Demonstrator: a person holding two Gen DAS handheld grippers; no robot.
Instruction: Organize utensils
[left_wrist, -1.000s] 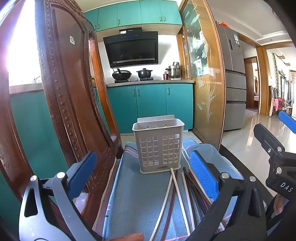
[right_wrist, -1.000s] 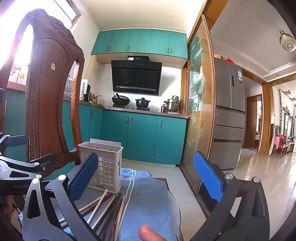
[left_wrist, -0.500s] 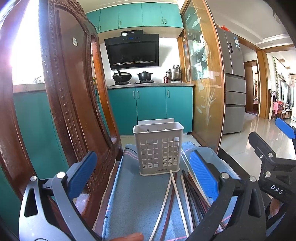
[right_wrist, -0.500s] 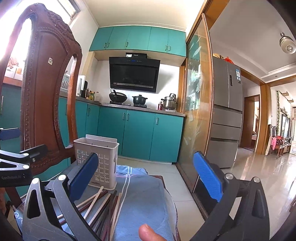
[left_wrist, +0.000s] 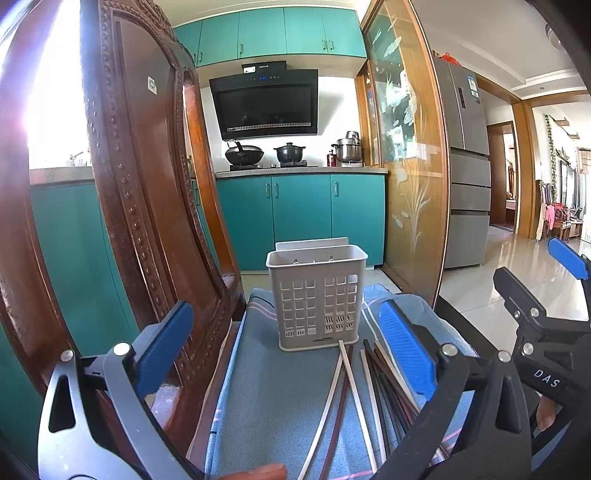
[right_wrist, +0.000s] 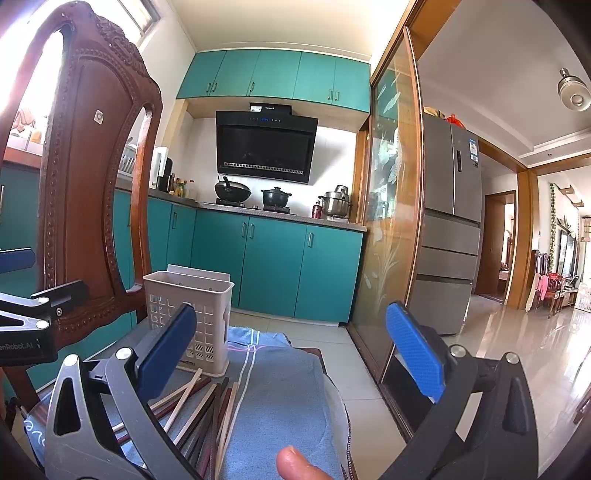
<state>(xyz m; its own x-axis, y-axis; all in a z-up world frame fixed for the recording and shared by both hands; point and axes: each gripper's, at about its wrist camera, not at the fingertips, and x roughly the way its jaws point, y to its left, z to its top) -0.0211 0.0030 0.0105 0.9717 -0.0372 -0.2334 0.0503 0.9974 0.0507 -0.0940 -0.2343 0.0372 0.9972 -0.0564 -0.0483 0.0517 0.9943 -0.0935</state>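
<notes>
Both views are being raised slightly versus earlier; left gripper (left_wrist: 284, 347) and right gripper (right_wrist: 295, 350) are being held wide open, empty. Chopsticks (left_wrist: 362, 391) are lying on cloth (left_wrist: 280, 387) before basket (left_wrist: 317, 295); nothing is being picked yet.

Matt plastic basket (left_wrist: 317, 299), woven cloth (left_wrist: 273, 387), glossy carved wooden chair (left_wrist: 147, 206).

Both wrist views look low, close, forward, sharing the utensil basket (left_wrist: 317, 299).
</notes>
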